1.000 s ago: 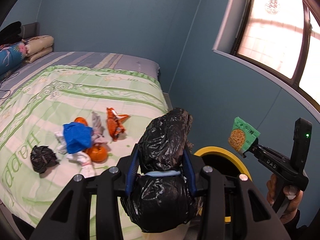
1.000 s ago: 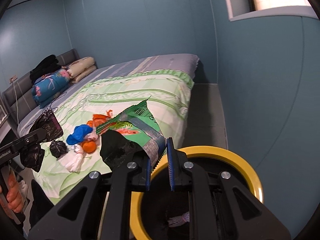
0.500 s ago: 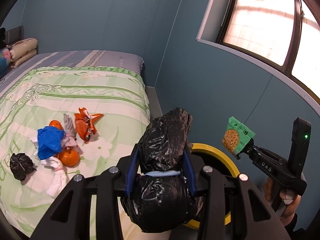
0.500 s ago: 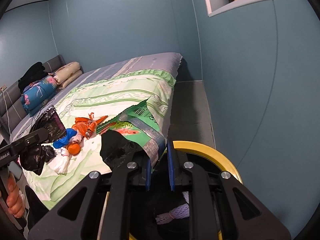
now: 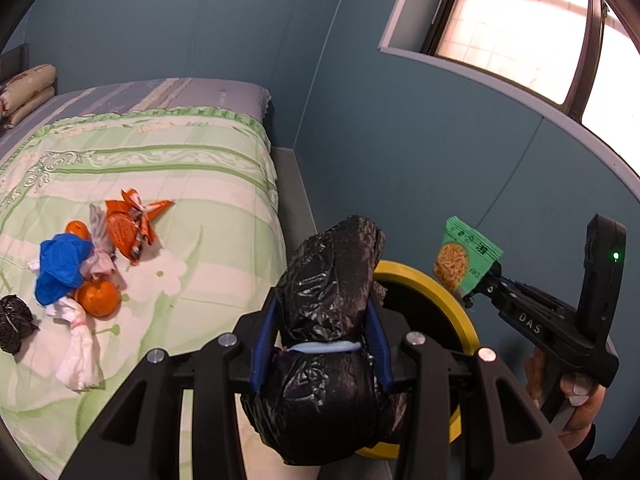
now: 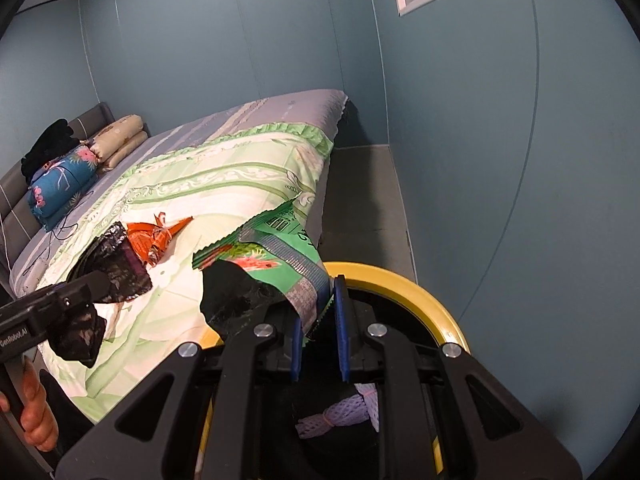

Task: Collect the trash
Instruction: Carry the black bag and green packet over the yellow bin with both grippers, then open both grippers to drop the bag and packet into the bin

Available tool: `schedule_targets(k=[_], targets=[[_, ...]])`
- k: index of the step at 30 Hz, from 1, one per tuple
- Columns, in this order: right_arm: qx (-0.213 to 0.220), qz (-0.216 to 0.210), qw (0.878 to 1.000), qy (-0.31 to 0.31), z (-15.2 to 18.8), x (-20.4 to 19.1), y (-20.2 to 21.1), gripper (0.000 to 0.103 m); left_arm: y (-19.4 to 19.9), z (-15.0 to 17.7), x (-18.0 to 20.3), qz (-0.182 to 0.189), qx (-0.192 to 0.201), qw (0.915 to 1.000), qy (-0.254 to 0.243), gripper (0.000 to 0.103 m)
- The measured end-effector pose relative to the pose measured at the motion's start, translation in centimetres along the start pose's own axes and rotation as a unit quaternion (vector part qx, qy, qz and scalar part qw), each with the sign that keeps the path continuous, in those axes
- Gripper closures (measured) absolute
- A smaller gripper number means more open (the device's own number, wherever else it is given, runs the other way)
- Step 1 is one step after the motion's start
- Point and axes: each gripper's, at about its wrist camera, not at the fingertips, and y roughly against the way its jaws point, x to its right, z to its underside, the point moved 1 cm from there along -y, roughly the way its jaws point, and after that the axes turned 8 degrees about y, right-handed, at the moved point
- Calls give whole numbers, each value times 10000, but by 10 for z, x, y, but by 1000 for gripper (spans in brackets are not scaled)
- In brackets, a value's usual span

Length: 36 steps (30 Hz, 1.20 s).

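My left gripper (image 5: 322,312) is shut on a knotted black plastic bag (image 5: 328,296) and holds it at the near left edge of the yellow-rimmed bin (image 5: 424,280). My right gripper (image 6: 318,320) has its jaws slightly parted, with a green snack wrapper (image 6: 280,256) lying against the left pad, above the bin (image 6: 404,284). It also shows in the left wrist view (image 5: 464,260). A purple foam net (image 6: 340,416) lies inside the bin. On the bed lie an orange wrapper (image 5: 128,228), a blue cloth (image 5: 60,264), oranges (image 5: 98,298), white tissue (image 5: 78,356) and a small black bag (image 5: 14,322).
The green quilted bed (image 5: 160,160) fills the left. The bin stands on the grey floor strip (image 6: 360,208) between the bed and the blue wall (image 5: 400,140). A window (image 5: 520,20) is high on the right. Pillows (image 6: 116,144) lie at the headboard.
Both grippers have moved right, closer to the bin, with their loads. The right gripper's jaws have parted a little around the green wrapper. The left grip is unchanged.
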Motion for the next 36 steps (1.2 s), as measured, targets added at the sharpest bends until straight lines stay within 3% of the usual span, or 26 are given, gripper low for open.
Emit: schedule_targets(k=[12,23,24,27,31,36], targets=[[-413,121,9990,76,10,6,-18,90,-36,20,13,87,-477,9987,-179,65],[-798,141,9967,-82,26,22,-33,88,-59,24,24,191,-651,9972,-300,61],[-824,138,9965,-80,26,22,-34,87,-59,25,23,199,-647,9973,-296,57],[-842,136,9963,-115,28,25,-37,64,-61,25,21,198,-620,9975,-278,51],[-827,152,9963,-161,28,28,-37,62,-58,25,19,226,-584,9979,-193,42],[-768,193,9966,-219,26,31,-35,62,-54,23,14,162,-517,9984,-167,41]])
